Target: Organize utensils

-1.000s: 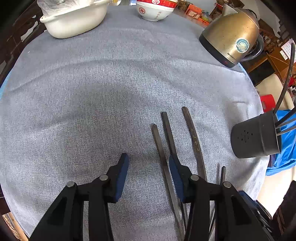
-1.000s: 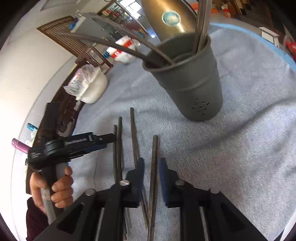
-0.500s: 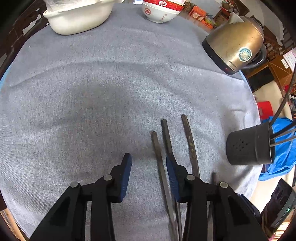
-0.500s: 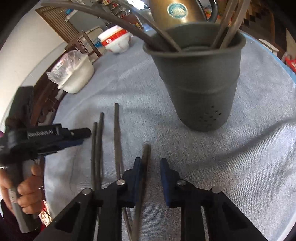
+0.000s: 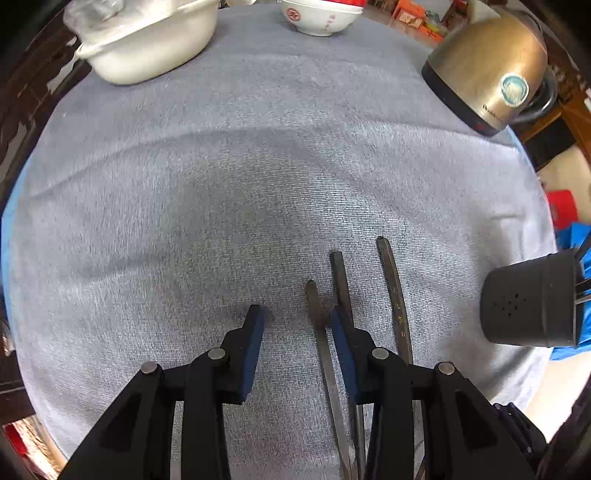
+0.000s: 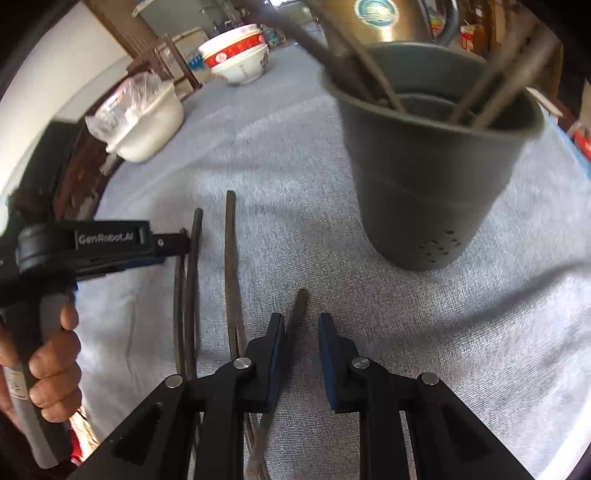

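Several dark chopsticks lie side by side on the grey cloth. In the left wrist view my open left gripper (image 5: 295, 317) hovers low over them; one chopstick (image 5: 321, 343) runs between its fingers beside the right pad, and two more (image 5: 395, 295) lie to its right. A dark grey utensil cup (image 5: 528, 299) holding several sticks stands at the right. In the right wrist view my right gripper (image 6: 301, 325) is open, with a chopstick (image 6: 295, 321) lying between its fingers against the left pad. The cup (image 6: 432, 162) stands just ahead. The left gripper (image 6: 110, 243) shows at the left.
A white tub (image 5: 147, 48) with a plastic bag, stacked red-and-white bowls (image 5: 317, 14) and a brass kettle (image 5: 487, 70) stand along the far edge of the round table. The table edge runs close behind the cup at the right.
The right gripper has tilted up and closed in on the cup, which looms larger. The chopstick between its fingers has slid against the left pad. The left gripper has drawn back slightly.
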